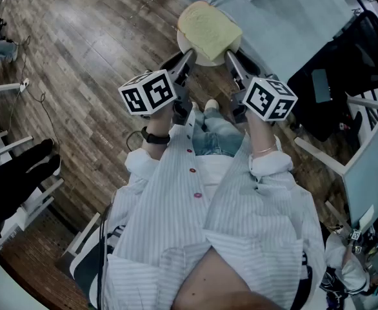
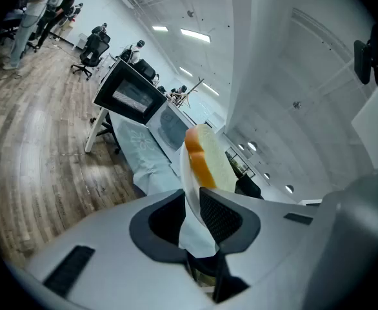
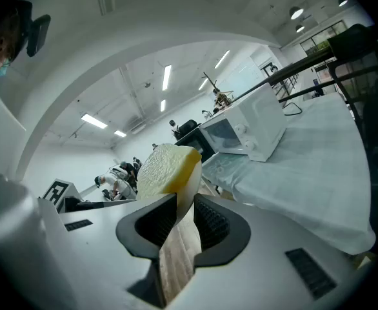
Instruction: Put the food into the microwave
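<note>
A plate (image 1: 200, 59) carrying the food (image 1: 208, 26), a thick pale slab, is held in the air at 12 o'clock from the body, over the wooden floor (image 1: 79, 37). It is carried from both sides. The left gripper (image 1: 188, 58) has its jaws pinched on the rim at about 8 o'clock of the plate, and the right gripper (image 1: 230, 57) has its jaws pinched on the rim at about 4 o'clock. In each gripper view the rim is seen clamped between the two pads.

The cloth-covered bench (image 1: 292, 24) lies at roughly 1 o'clock from the plate. The microwave (image 3: 244, 131) is seen on it at 1 o'clock of the right jaws, well apart from them, so the right hand is judged the nearer. Both forearms are stretched forward side by side, with the grippers tipped slightly downward and the plate kept about level.
</note>
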Available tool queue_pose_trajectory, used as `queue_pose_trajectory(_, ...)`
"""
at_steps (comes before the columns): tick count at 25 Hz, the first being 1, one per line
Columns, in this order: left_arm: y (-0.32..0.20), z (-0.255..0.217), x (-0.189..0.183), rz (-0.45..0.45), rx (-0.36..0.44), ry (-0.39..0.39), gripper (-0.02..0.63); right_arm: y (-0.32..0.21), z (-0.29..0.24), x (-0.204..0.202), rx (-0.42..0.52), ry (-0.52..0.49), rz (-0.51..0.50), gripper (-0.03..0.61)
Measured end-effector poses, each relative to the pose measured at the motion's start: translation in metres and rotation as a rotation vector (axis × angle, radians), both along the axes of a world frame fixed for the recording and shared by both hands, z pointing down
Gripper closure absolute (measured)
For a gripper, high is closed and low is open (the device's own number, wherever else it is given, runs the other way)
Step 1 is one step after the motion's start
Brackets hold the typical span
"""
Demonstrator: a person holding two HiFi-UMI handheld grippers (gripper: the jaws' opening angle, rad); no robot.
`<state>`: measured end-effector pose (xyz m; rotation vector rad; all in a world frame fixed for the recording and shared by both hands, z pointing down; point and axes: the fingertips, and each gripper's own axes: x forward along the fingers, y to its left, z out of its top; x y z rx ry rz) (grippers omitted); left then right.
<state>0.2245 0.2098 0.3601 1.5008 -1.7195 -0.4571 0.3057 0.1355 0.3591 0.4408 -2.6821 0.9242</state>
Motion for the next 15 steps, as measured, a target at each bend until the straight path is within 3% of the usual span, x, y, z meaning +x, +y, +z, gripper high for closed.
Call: queue_pose_trajectory(15, 0.0040, -0.0022, -0.0005, -0.070, 0.010, -0.026, 0.540, -0.0028, -0.0007, -0.0069, -0.004, -0.039, -0.056, 0.477)
